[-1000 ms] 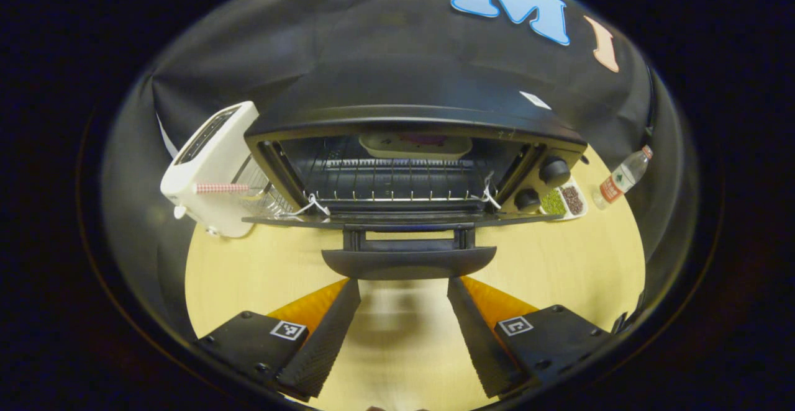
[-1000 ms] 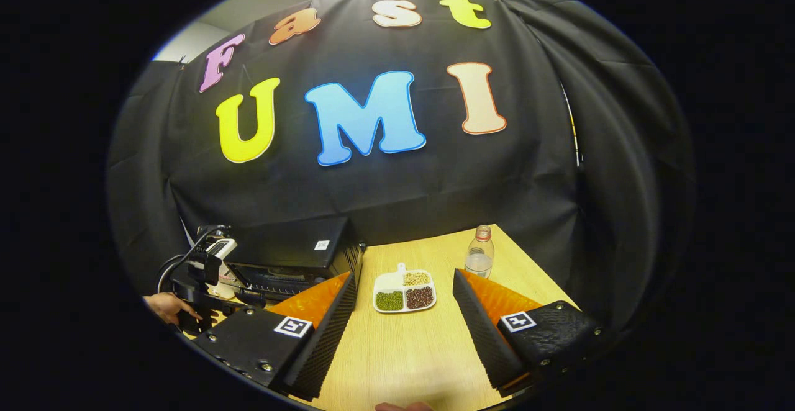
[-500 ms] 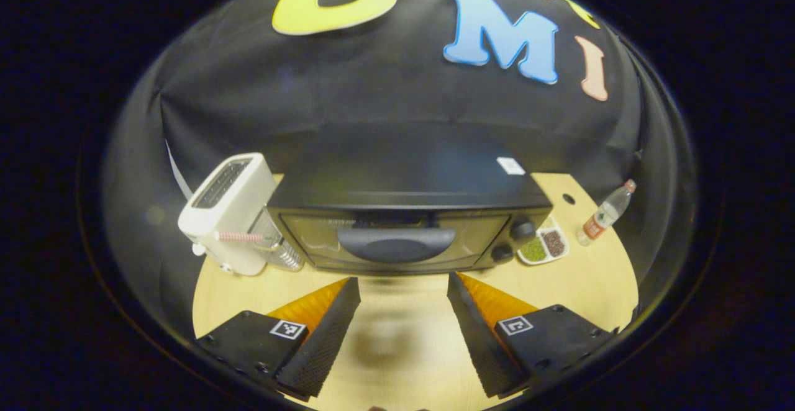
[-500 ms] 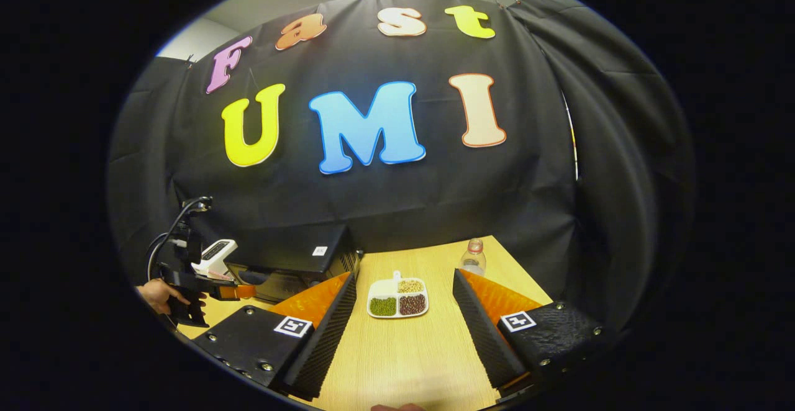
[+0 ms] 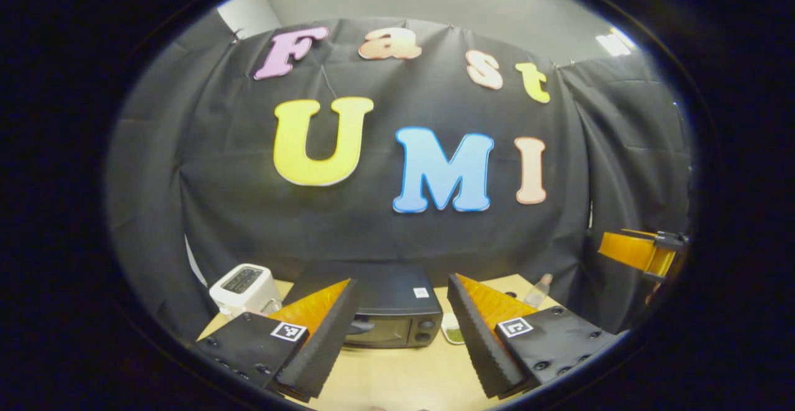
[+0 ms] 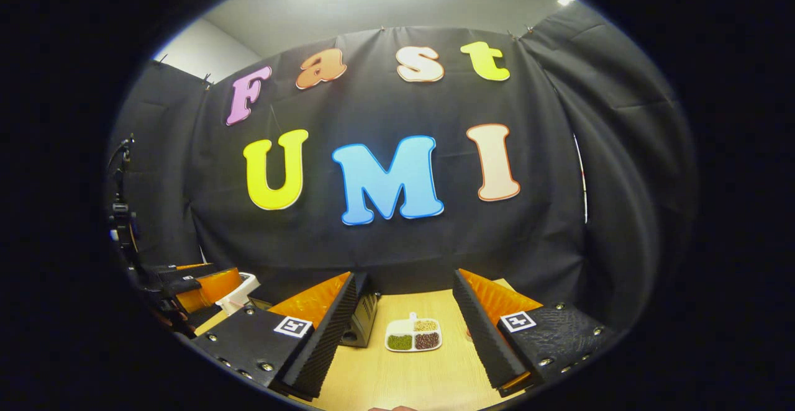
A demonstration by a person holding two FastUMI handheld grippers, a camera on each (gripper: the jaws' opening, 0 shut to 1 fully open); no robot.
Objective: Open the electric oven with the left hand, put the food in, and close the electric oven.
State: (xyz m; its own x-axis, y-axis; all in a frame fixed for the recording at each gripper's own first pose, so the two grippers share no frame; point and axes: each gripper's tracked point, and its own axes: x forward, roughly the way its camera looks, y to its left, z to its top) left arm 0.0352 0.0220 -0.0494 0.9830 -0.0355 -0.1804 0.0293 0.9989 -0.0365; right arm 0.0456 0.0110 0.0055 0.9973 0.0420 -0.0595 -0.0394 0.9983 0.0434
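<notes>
With the oven door shut on the surface, left tongs and right tongs hang wide open, empty, apparently finished.

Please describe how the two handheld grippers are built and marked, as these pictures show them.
The left gripper and the right gripper are built alike. Each has two long wedge-shaped fingers with ribbed inner faces, set on flat black plates fastened with small screws. Each plate carries a small square black-and-white marker. In the right gripper view, the left gripper's body at the left edge has thin dark cables rising above it.
</notes>
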